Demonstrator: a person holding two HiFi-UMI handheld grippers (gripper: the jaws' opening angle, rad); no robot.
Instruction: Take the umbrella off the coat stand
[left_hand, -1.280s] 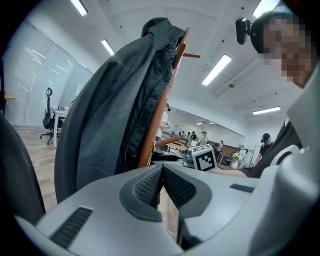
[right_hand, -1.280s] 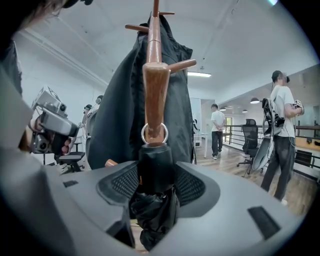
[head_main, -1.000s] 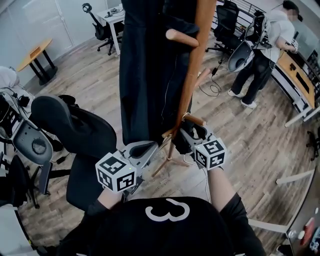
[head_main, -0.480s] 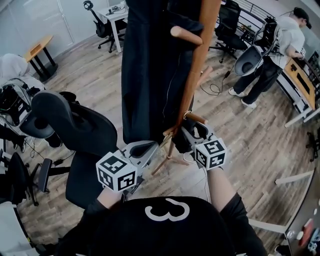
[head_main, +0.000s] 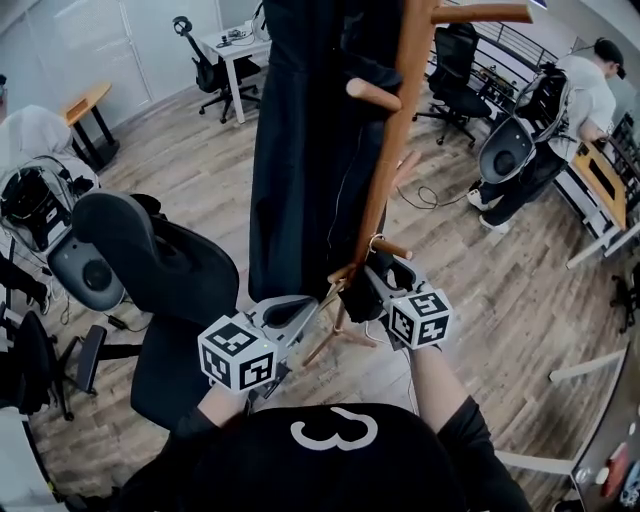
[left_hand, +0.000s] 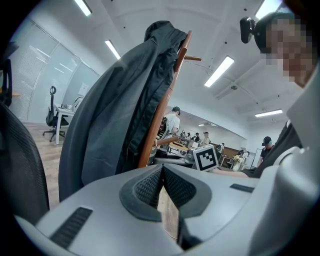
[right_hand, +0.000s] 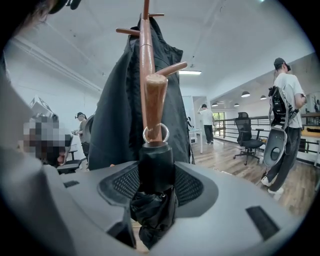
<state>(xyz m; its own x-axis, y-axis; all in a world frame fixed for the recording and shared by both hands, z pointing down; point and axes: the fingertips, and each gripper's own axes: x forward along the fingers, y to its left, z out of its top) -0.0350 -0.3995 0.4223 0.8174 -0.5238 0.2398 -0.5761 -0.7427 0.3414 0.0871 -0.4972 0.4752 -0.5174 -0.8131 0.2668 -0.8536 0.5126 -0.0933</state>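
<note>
A wooden coat stand (head_main: 385, 160) carries a dark coat (head_main: 310, 150). From a low peg (head_main: 392, 248) a black folded umbrella (right_hand: 156, 159) hangs by a metal ring (right_hand: 155, 134). My right gripper (right_hand: 156, 181) is shut on the umbrella's thick top, just under the ring, and the fabric bunches below the pads. In the head view the right gripper (head_main: 372, 287) sits right under that peg, beside the pole. My left gripper (head_main: 290, 312) hangs left of the stand's foot, jaws shut, nothing in them. The left gripper view shows its pads (left_hand: 150, 187) meeting at the tips, with the coat (left_hand: 115, 115) beyond.
A black office chair (head_main: 150, 260) stands close on my left. The stand's splayed legs (head_main: 340, 328) are just beyond the grippers. A person (head_main: 540, 130) with a backpack stands at a desk far right. More desks and chairs line the back.
The head view has tilted up a little. Both grippers keep their places, and the right one still holds the umbrella under the peg.
</note>
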